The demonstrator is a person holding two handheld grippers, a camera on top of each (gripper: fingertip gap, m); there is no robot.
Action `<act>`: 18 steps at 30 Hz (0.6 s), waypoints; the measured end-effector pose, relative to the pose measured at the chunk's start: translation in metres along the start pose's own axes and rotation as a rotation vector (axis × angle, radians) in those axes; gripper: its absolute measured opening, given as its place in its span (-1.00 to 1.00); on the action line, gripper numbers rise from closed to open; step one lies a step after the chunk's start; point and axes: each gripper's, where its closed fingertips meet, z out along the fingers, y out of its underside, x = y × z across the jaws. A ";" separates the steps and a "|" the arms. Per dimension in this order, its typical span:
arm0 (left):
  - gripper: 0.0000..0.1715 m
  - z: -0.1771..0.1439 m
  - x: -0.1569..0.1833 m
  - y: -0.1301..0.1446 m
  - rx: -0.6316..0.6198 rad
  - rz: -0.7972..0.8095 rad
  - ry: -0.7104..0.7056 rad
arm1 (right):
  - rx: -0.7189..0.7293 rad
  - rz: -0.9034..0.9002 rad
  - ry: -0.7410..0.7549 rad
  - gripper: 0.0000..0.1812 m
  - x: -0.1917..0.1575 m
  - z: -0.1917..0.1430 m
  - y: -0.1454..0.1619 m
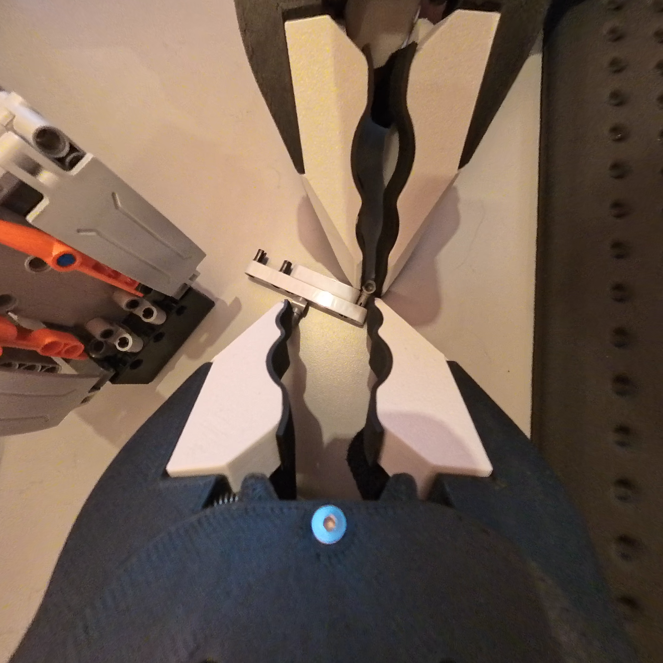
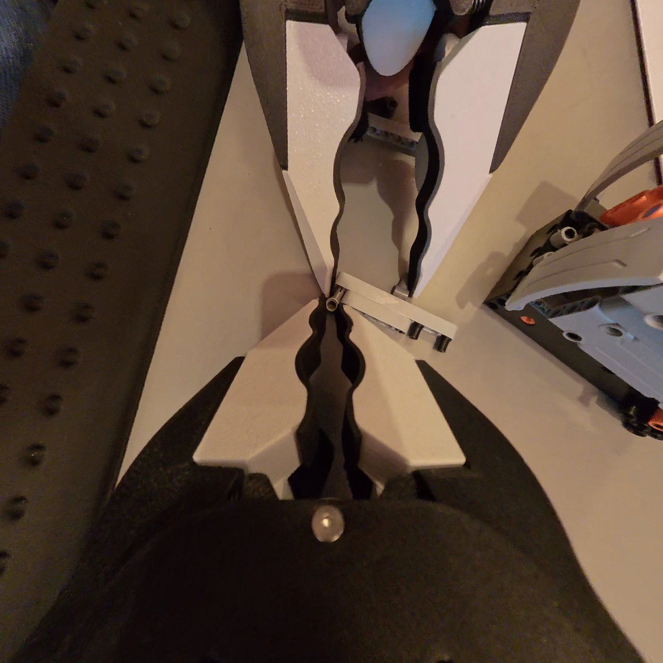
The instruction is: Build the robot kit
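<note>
Left gripper (image 1: 330, 305) has its fingers spread wide; the left fingertip (image 1: 283, 308) touches a small grey stub under the flat grey plate piece (image 1: 308, 288), and the right fingertip sits by the plate's rounded end. The gap behind the tips is bare tabletop, so it frames the plate w/o a firm pinch. Right gripper (image 2: 332, 305) comes in from the opposite side, tip to tip w/ the left one. Its fingers are pressed nearly together on a small grey pin (image 2: 332, 304) stuck in the plate's end; in the left wrist view the same pin (image 1: 368, 287) sits at the closed tips of the far gripper (image 1: 371, 283).

Plate piece (image 2: 391, 305) is light grey, 2 thin layers stacked, tilted, w/ 2 black pegs (image 1: 272, 261) sticking out of its free end. It hangs just above or on the table between the 2 grippers; can't tell which.

Beside it, apart from both grippers, a bigger brick-built model (image 1: 107, 272) in grey panels, orange beams and a black base rests on the table; it also shows in the right wrist view (image 2: 588, 312).

Table (image 1: 161, 107) is smooth, cream-white, lit warm, w/ soft shadows under the fingers. Along 1 edge runs a dark rubbery mat (image 1: 602, 287) w/ rows of raised dots (image 2: 89, 215). Nothing more of the room shows
</note>
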 end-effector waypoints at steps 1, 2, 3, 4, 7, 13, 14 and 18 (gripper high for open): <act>-0.53 0.000 0.000 0.000 -0.002 -0.002 0.002 | 0.003 -0.003 0.005 -0.96 0.000 0.000 0.000; -0.53 0.000 0.000 0.000 -0.005 -0.006 0.005 | 0.007 -0.003 0.011 -0.96 0.000 0.000 0.000; -0.53 -0.001 0.000 0.000 -0.006 0.002 0.002 | 0.015 0.006 0.012 -0.96 0.000 0.000 -0.001; -0.53 -0.001 0.000 0.000 -0.008 0.012 0.000 | 0.016 0.007 0.016 -0.96 0.000 0.001 -0.001; -0.42 -0.004 0.007 0.002 -0.017 -0.011 0.072 | 0.020 0.001 0.012 -0.95 -0.003 0.000 -0.001; -0.54 -0.007 0.005 0.006 -0.041 0.006 0.081 | 0.025 -0.002 0.009 -0.95 -0.005 0.000 -0.001; -0.54 -0.006 0.005 0.006 -0.044 0.000 0.078 | 0.026 -0.003 0.011 -0.95 -0.004 0.000 0.000; -0.55 -0.005 0.004 0.005 -0.036 0.011 0.061 | 0.021 -0.009 0.019 -0.96 -0.004 -0.001 0.000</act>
